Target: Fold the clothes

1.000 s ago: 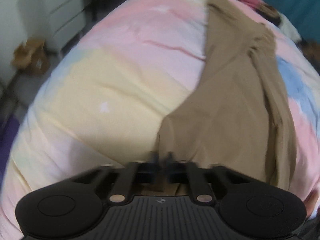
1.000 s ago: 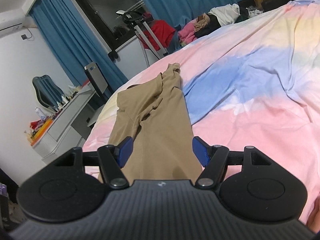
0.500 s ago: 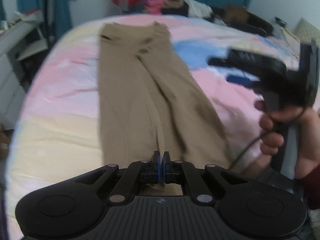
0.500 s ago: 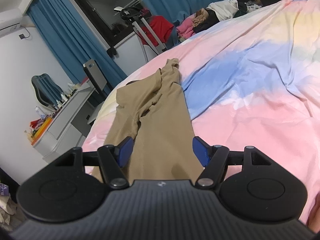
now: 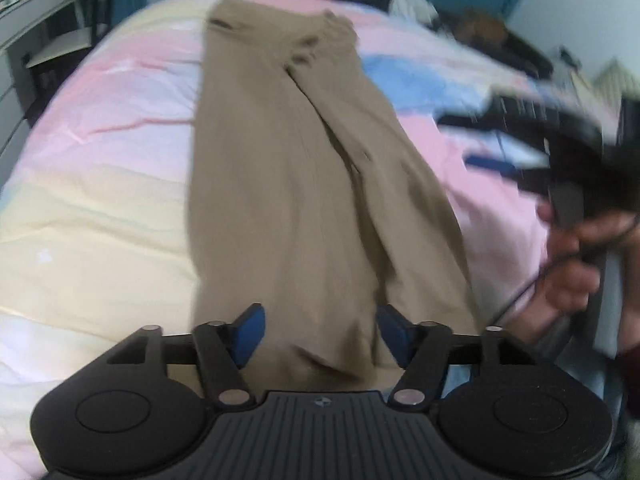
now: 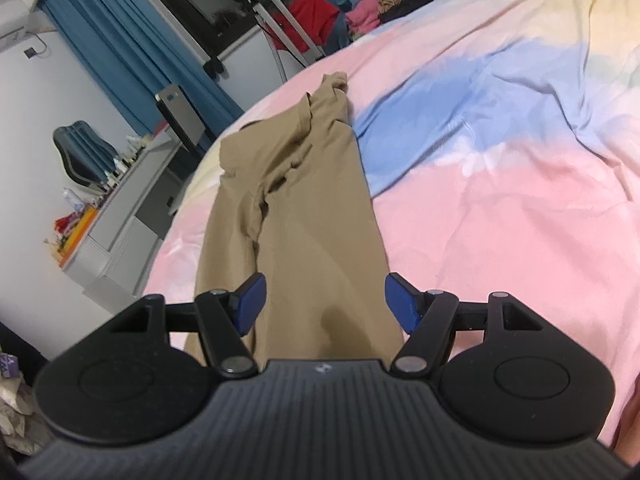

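Trousers laid out, folding barely begun

The tan trousers point(image 5: 304, 184) lie lengthwise on the pastel bed point(image 5: 100, 208), seemingly halved leg over leg. The left tool point(image 5: 318, 330) has just opened, gripping nothing; the right tool point(image 6: 322, 300) gapes empty. Crosswise folds remain.

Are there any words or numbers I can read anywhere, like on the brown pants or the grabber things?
No words or numbers can be read here.
Tan trousers: no label or print visible.
Pastel bedspread: only colour patches.
Left gripper and right gripper: each body carries a tiny round emblem, too small to read.
Items on the desk by the wall: too small and blurred to read.
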Tool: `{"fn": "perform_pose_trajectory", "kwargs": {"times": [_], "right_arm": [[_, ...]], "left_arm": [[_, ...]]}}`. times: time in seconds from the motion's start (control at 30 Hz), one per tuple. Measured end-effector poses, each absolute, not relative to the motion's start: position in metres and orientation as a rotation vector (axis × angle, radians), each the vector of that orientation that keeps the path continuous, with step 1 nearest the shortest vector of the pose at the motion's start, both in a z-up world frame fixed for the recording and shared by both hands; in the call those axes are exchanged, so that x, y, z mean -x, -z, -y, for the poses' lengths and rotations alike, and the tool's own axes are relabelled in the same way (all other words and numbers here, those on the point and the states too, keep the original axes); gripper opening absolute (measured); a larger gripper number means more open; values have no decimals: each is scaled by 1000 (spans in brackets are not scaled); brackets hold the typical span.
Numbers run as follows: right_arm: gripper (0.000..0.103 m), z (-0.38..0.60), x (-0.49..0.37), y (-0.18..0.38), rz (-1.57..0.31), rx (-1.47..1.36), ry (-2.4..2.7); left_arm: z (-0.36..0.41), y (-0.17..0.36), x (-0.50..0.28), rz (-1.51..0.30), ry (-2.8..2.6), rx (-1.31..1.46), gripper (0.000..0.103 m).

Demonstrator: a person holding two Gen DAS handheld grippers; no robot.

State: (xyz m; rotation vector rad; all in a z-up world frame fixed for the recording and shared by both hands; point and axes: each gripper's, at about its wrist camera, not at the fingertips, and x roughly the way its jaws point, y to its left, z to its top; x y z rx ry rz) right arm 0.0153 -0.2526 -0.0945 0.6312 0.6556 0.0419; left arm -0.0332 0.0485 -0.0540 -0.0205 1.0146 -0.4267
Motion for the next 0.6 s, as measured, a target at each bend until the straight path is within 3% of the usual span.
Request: {"fn": "perform_pose_trajectory", "kwargs": {"times": [0.07,0.23,0.33,0.6], "right_arm": [[68,254,-16,99,-677,-642,-42],[68,255,-18,111,-749,-656,-32],[68,251,-19,119,-807,-608,-16],[69,236,-16,140,-944,-577,-31]], "left_arm": [[-64,53,26,-993,378,91,82],[-102,87,-22,-1113,209,317,77],[-118,94,-32,-1128,211,440,80],[-107,106,-33,-1149,300,423,84]]}}
